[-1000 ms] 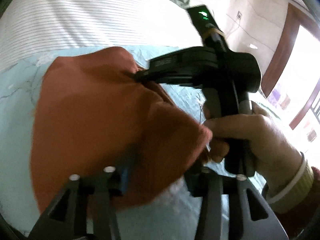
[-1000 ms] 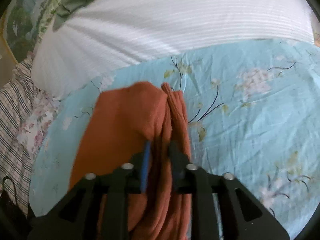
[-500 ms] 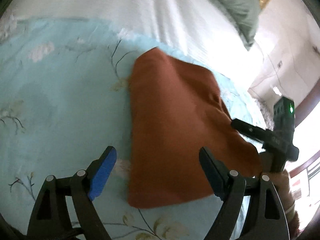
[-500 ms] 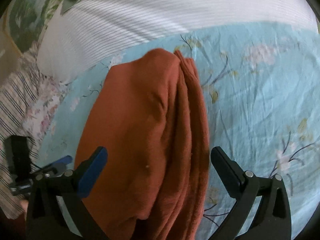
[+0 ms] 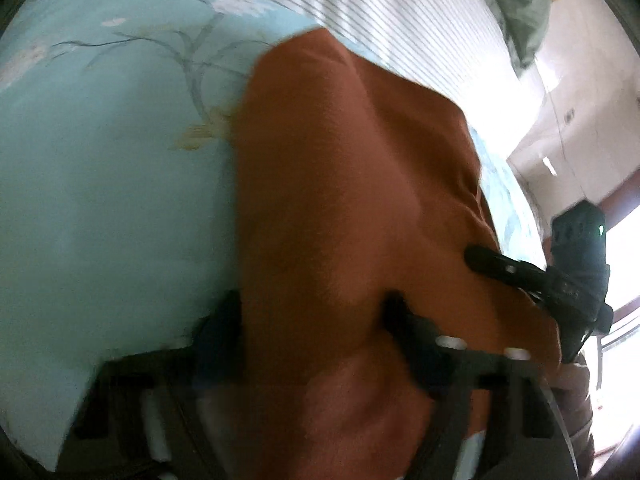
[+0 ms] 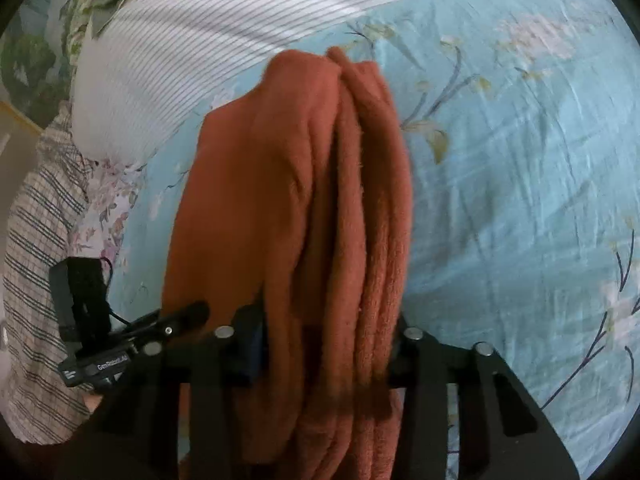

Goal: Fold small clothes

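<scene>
1. Bedding carries everything: one pale blue floral sheet with one white striped cover along its far edge.
2. One rust-orange garment is the only piece of clothing I can count. It lies near the middle of the sheet, its far end close to the striped cover.
3. Progress, as I judge it: the garment is already doubled over several times, since the right wrist view shows stacked layers along its right side. At least one more fold, or a final flattening, seems left; I see no finished pile.
4. Two tools, one in each of my hands. My right gripper has its fingers on either side of the near end of the layered bundle, pressed against the cloth, so I read it as clamped on it.
5. My left gripper straddles the garment's near edge the same way; that view is blurred, so I cannot tell whether it actually pinches.
</scene>
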`<state>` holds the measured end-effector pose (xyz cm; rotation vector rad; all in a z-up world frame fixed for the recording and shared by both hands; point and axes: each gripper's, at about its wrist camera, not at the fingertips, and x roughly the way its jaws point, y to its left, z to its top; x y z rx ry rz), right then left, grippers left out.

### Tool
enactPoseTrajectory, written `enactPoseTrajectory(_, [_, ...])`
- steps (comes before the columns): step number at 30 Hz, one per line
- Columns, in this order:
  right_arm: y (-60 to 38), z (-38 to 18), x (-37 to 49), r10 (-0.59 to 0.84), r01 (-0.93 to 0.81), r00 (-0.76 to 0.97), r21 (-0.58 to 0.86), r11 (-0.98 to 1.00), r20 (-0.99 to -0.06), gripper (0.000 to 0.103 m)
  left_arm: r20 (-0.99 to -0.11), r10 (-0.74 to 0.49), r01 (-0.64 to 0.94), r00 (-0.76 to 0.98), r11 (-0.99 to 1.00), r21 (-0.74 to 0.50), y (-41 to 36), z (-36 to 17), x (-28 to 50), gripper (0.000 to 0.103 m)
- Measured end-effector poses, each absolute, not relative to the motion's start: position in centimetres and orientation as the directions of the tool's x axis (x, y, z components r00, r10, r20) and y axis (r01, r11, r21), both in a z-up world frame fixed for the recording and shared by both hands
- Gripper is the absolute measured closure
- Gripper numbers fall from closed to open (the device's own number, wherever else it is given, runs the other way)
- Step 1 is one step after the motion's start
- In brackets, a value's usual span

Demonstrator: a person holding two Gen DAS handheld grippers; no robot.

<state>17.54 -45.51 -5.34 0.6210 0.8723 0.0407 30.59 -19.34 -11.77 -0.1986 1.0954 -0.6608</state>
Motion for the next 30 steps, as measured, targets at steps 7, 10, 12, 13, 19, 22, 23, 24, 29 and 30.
enactPoseTrajectory(7, [-41.0, -3.0, 16.1, 0.338, 0.128, 0.714, 0.588, 0.799, -0.614, 0.074, -0.716, -0.598, 0.439, 0.36, 0.786, -0.436, -17.6, -9.1, 28.2, 0.077])
enactPoseTrajectory(10, [-36.6, -2.5, 16.2, 0.398, 0.051, 0.708, 0.605, 0.795, -0.583, 0.074, -0.7, -0.585, 0.433, 0.41, 0.8, -0.414, -14.4, -7.5, 26.3, 0.078])
enactPoseTrajectory(12, [-33.7, -2.4, 16.5, 0.44, 0.006, 0.703, 0.623, 0.782, -0.559, 0.074, -0.689, -0.57, 0.414, 0.447, 0.815, -0.406, -11.1, -6.2, 24.9, 0.078])
enactPoseTrajectory(13, [-32.2, -2.5, 16.7, 0.462, -0.017, 0.698, 0.632, 0.775, -0.547, 0.075, -0.686, -0.565, 0.405, 0.458, 0.82, -0.405, -9.6, -5.7, 24.3, 0.078])
enactPoseTrajectory(19, [-24.4, -3.2, 17.8, 0.546, -0.12, 0.65, 0.639, 0.76, -0.528, 0.075, -0.673, -0.499, 0.349, 0.545, 0.865, -0.359, -0.2, -2.9, 19.4, 0.078])
enactPoseTrajectory(22, [-22.7, -4.8, 17.9, 0.546, -0.111, 0.619, 0.625, 0.773, -0.565, 0.075, -0.681, -0.469, 0.311, 0.563, 0.883, -0.352, 3.1, -3.3, 17.2, 0.078])
enactPoseTrajectory(23, [-22.4, -5.4, 17.9, 0.534, -0.098, 0.612, 0.614, 0.783, -0.583, 0.075, -0.687, -0.463, 0.301, 0.56, 0.886, -0.352, 3.9, -3.9, 16.7, 0.078])
enactPoseTrajectory(24, [-22.3, -6.0, 17.7, 0.52, -0.084, 0.608, 0.604, 0.793, -0.6, 0.075, -0.699, -0.457, 0.287, 0.55, 0.889, -0.356, 4.6, -4.8, 16.3, 0.078])
enactPoseTrajectory(29, [-22.3, -8.1, 17.2, 0.475, -0.022, 0.599, 0.58, 0.814, -0.644, 0.07, -0.734, -0.457, 0.237, 0.502, 0.889, -0.392, 5.6, -8.6, 15.8, 0.075])
enactPoseTrajectory(30, [-22.5, -8.2, 17.1, 0.469, -0.014, 0.6, 0.578, 0.816, -0.648, 0.067, -0.731, -0.46, 0.241, 0.504, 0.888, -0.392, 5.6, -8.7, 15.7, 0.073])
